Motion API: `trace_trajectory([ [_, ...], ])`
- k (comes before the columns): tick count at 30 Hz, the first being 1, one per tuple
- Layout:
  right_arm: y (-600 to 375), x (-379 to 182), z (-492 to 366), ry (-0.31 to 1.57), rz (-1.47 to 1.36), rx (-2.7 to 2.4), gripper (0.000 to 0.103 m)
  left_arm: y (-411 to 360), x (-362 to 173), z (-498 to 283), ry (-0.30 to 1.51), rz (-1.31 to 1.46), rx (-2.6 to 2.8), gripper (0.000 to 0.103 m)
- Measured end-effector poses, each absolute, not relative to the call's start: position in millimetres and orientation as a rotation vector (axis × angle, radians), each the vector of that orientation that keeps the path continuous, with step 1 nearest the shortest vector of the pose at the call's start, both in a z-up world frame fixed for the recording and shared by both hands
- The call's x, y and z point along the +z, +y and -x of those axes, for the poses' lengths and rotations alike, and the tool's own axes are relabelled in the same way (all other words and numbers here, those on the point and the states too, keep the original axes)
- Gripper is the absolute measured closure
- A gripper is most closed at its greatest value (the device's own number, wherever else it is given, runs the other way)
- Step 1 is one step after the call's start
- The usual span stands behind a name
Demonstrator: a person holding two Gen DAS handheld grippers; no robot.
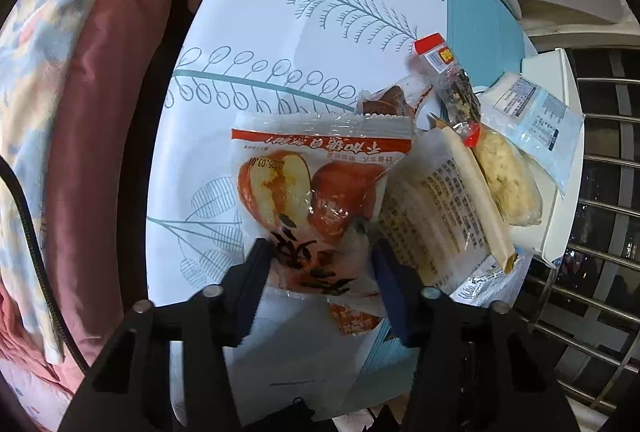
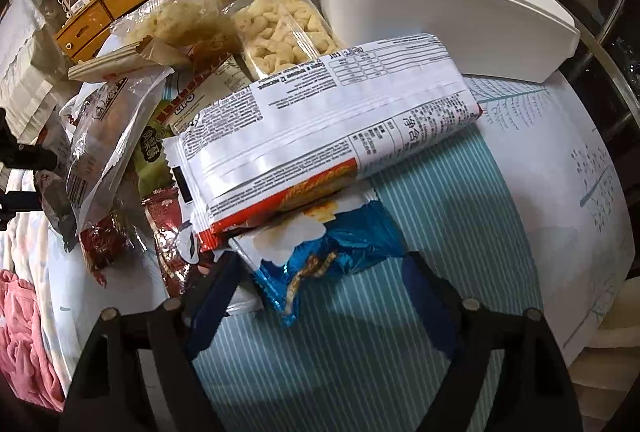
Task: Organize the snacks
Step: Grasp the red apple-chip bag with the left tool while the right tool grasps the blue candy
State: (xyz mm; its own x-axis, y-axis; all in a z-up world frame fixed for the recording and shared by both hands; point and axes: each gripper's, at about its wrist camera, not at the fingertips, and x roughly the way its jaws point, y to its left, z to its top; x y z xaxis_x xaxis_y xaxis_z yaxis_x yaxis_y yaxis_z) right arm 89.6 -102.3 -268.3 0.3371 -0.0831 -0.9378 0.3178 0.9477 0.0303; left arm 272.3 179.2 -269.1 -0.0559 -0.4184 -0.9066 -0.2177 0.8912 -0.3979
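In the left wrist view a clear packet printed with red dates (image 1: 316, 188) lies on the leaf-patterned tablecloth (image 1: 304, 44). My left gripper (image 1: 322, 252) points down onto it, and both pads press its lower half, which bunches between them. In the right wrist view a crumpled blue popcorn bag (image 2: 340, 252) lies on the striped teal cloth, under a long white-backed packet (image 2: 320, 128). My right gripper (image 2: 320, 264) stands open, with one finger on each side of the blue bag. A white plastic bin (image 2: 440, 0) stands behind the pile.
More snack bags are heaped beside the date packet, among them a paper-wrapped packet (image 1: 440, 208) and a crumbly pale snack (image 1: 508, 184). A tray of pale puffs (image 2: 280, 28) and several clear bags lie left of the bin. Pink bedding (image 1: 100, 112) borders the table.
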Motion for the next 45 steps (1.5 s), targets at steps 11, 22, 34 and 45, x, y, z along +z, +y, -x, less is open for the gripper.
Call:
trace_trajectory([
  [11,-81.8,-256.2,-79.8,1.215,-0.238,-0.223,0.099,183.1,-253.8,-250.3,1.666,0.495,-0.223,0.073],
  [22,-68.9,-239.1,-56.6,1.129,-0.348,-0.226,0.103,181.1,-225.6,-221.2,1.646,0.430,-0.320,0.073],
  [34,-104.5,-234.7,-31.6,1.120,-0.573,-0.327,0.103,163.7,-180.9,-213.3,1.533,0.346,-0.448,0.073],
  [45,-129.3,-260.8,-40.5,1.151,-0.691,-0.464,0.045,174.5,-159.3,-196.3,1.458,0.348,-0.537,0.073],
])
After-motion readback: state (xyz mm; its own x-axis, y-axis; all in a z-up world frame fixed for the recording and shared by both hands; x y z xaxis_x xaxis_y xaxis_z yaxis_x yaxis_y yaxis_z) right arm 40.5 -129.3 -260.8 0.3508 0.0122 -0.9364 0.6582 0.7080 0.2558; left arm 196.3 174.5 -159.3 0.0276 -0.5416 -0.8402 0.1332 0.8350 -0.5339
